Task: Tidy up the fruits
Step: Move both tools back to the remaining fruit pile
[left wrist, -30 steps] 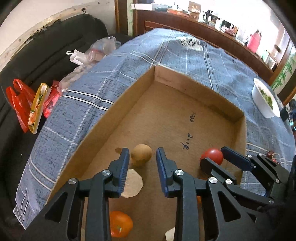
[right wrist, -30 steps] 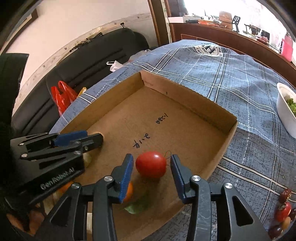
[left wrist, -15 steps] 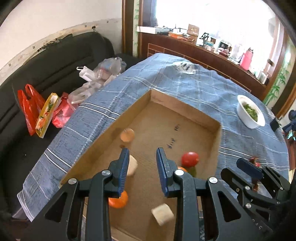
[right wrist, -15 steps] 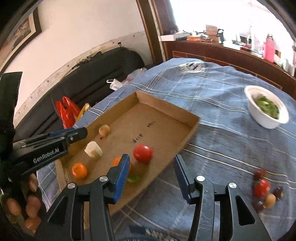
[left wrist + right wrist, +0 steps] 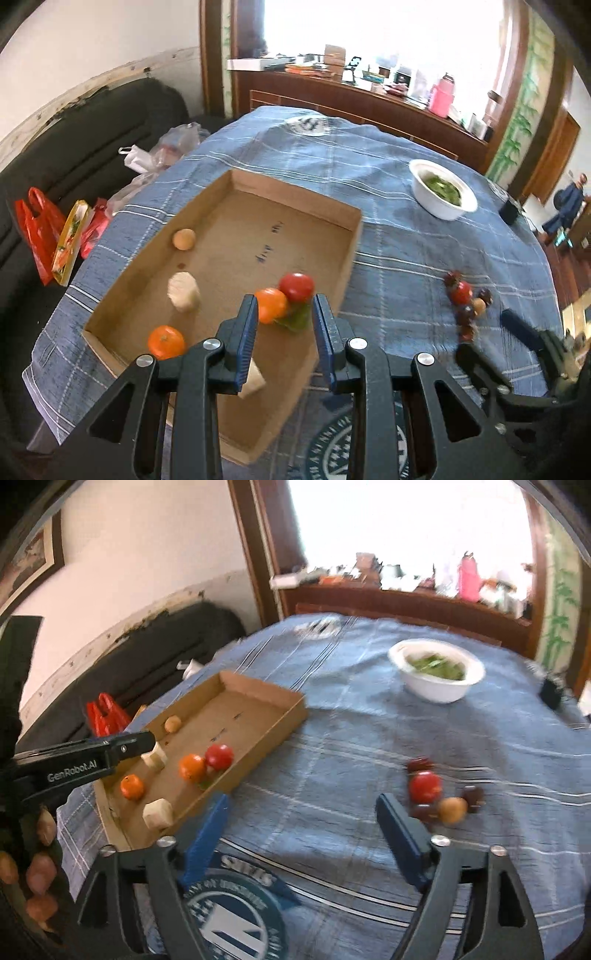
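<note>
Mid-task by the look of it: part of the fruit sits in cardboard tray (image 5: 343, 258), rest loose on blue plaid tablecloth (image 5: 332, 775). Right gripper (image 5: 303, 834) jaws wide apart, nothing held, hanging above cloth near the loose cluster (image 5: 439, 794): red tomato (image 5: 424, 786), tan round fruit (image 5: 452, 809), dark ones touching. Left gripper (image 5: 284, 332) jaws apart too, empty, above tray's near end. Next move, prob: drop right gripper over one cluster piece, close gently; pieces packed tight, so neighbours may roll. In tray: tomato (image 5: 296, 287) touching orange (image 5: 271, 304) w/ green leaf (image 5: 297, 317), second orange (image 5: 166, 341), tan ball (image 5: 184, 239), two pale chunks. White bowl (image 5: 441, 208) w/ greens well apart.
</note>
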The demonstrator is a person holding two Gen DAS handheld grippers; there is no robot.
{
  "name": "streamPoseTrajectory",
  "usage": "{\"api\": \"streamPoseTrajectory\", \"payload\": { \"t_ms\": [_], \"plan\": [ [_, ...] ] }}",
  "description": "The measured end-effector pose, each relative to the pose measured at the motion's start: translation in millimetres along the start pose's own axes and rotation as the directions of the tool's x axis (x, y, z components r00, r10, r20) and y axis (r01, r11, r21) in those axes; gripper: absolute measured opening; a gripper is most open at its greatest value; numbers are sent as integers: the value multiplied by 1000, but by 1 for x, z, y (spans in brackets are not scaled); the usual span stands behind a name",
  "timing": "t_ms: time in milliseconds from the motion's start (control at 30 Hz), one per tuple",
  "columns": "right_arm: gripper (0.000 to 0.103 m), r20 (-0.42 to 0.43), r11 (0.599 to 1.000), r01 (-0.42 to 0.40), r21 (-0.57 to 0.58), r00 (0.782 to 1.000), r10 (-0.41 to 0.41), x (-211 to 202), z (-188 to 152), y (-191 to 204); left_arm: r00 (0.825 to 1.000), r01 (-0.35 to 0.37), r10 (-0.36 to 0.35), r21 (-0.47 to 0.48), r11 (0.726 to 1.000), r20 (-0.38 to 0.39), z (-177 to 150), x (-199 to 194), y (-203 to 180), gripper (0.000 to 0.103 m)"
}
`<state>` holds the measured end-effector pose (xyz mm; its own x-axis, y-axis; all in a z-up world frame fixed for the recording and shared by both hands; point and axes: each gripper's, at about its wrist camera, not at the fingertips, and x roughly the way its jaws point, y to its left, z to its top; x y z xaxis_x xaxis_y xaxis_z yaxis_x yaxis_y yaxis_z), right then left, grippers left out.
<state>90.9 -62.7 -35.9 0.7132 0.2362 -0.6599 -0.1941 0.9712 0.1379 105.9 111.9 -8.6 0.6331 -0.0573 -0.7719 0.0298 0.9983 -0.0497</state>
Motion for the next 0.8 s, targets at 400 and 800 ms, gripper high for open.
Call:
{"api": "streamPoseTrajectory", "payload": {
  "t_ms": [400,800],
  "plan": [
    [101,19,979,182,94,983,-185,-58,-26,-68,995,88,-82,113,990,-52,-26,-2,-71,27],
    [90,-45,954,210,216,978,-205,-50,-53,-117,969,220,-195,168,961,-152,-45,18,-121,27]
  ]
}}
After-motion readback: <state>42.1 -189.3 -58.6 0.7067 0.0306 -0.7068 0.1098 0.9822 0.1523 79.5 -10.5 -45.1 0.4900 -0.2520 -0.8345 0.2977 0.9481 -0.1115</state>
